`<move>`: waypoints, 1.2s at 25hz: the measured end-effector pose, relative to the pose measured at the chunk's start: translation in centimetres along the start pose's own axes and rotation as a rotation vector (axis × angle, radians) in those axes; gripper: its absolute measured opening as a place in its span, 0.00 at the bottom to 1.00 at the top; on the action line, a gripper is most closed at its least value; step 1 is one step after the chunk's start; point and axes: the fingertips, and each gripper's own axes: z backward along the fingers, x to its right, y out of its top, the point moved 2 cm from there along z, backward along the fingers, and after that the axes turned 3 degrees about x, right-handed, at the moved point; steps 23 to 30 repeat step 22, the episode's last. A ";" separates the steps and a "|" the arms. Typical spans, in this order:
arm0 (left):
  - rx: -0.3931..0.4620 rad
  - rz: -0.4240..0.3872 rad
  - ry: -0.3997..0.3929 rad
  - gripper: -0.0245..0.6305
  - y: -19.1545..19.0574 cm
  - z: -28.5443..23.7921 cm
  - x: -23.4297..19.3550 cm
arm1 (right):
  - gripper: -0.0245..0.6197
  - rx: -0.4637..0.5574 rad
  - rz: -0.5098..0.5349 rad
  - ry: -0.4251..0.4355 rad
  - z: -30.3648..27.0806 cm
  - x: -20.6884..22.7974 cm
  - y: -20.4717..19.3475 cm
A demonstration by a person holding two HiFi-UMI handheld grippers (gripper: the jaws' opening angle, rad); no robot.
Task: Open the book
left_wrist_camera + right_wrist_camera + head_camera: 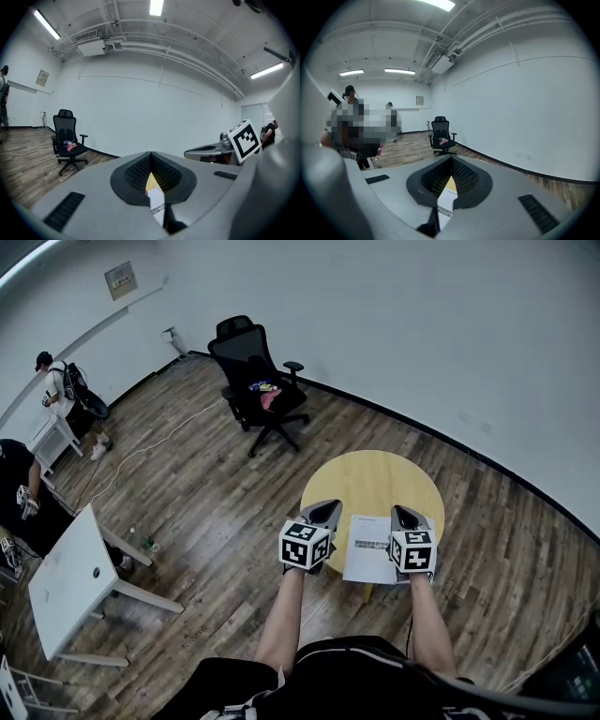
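**Round yellow counter, white book lying flat, both tools clenched**

Wooden floor runs all round the round yellow wooden counter (370,479), which sits right of the frame's centre. A black office chair (255,381) stands well apart at upper left.

The thin white book with printed lines (367,554) lies flat at the counter's near edge, low in the frame. From where I stand it shows one white face, and no leaf is lifted. I can't tell whether that face is a cover or an inside page, since the right tool (405,515) hangs over the book's right side and hides that edge. The left tool (325,510) hovers just beside the book's left edge, over bare counter.

Both tools have their jaws pressed together with nothing caught between them. Each tool's own view looks down past its tips onto the white page and yellow top.

If that face is a cover, I'd say doing this well depends on finding the free edge, away from the spine. One tool would hold the book down near the spine so it can't skate across the smooth top. The other would come in low and shallow at the free edge, taking only the top leaf. The book looks thin and light, so a steep or hurried push would likely shove it off the near rim or crease the paper.
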 end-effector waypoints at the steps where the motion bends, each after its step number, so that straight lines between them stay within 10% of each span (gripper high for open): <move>1: -0.002 0.000 0.000 0.04 -0.1 0.0 0.0 | 0.05 0.000 -0.002 0.000 0.0 0.0 0.0; 30: -0.007 -0.007 -0.001 0.04 -0.2 -0.7 -0.5 | 0.05 0.009 -0.016 0.002 -0.7 0.3 -0.1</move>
